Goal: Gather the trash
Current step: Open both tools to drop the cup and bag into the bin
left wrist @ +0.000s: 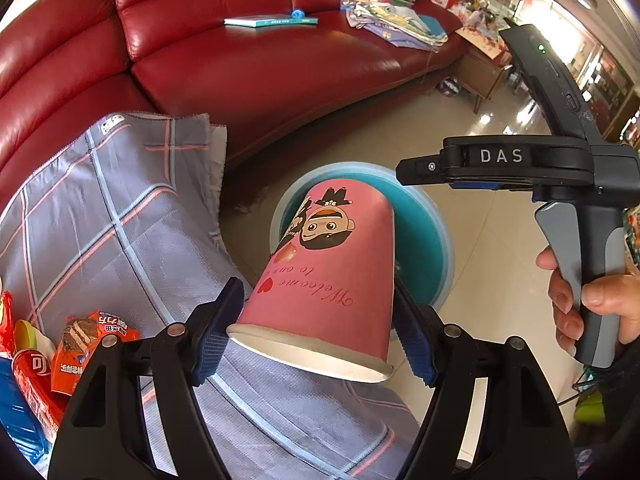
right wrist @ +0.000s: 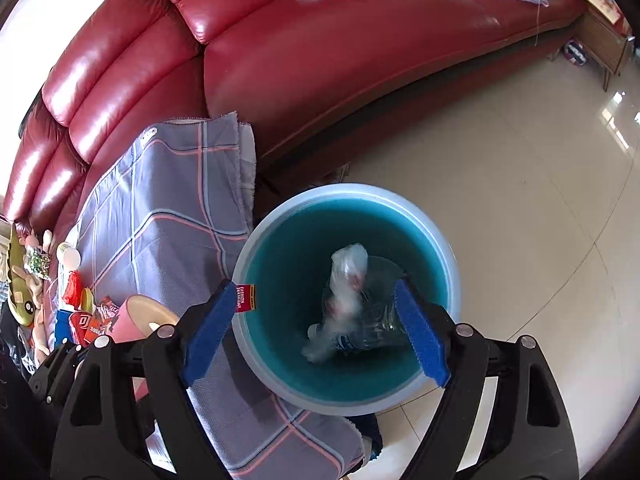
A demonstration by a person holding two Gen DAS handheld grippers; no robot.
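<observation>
Far left on the plaid cloth (left wrist: 120, 216) there's a little pile of snack wrappers (left wrist: 80, 336), red and orange, with something blue at the very edge that I can't make out. The cloth drapes over a surface right in front of the red leather sofa (left wrist: 240, 68).

Moving right, the left gripper (left wrist: 316, 332) has a pink paper cup (left wrist: 328, 264) clamped between its blue pads (left wrist: 218, 332). The cup is tipped, open mouth toward the camera and its bottom pointing out over the near edge of the teal trash bin (right wrist: 264, 248), so it hangs partly over the cloth and partly over the bin. The cartoon print and "Welcome to our" lettering read upside down.

The bin stands on the tiled floor (right wrist: 520, 200), just beside the cloth's right edge. Inside it are a clear plastic bottle (right wrist: 372, 320) and a whitish crumpled plastic bag (right wrist: 344, 280), a bit blurred.

The right gripper (right wrist: 328, 328) hangs above the bin mouth, jaws spread wide with nothing pressed between the pads. In the left wrist view you can see a hand (left wrist: 588, 304) on its grey trigger grip, to the right of the cup.

Far back on the sofa seat: a teal book (left wrist: 272, 21) and a stack of folded cloths (left wrist: 396, 20).
</observation>
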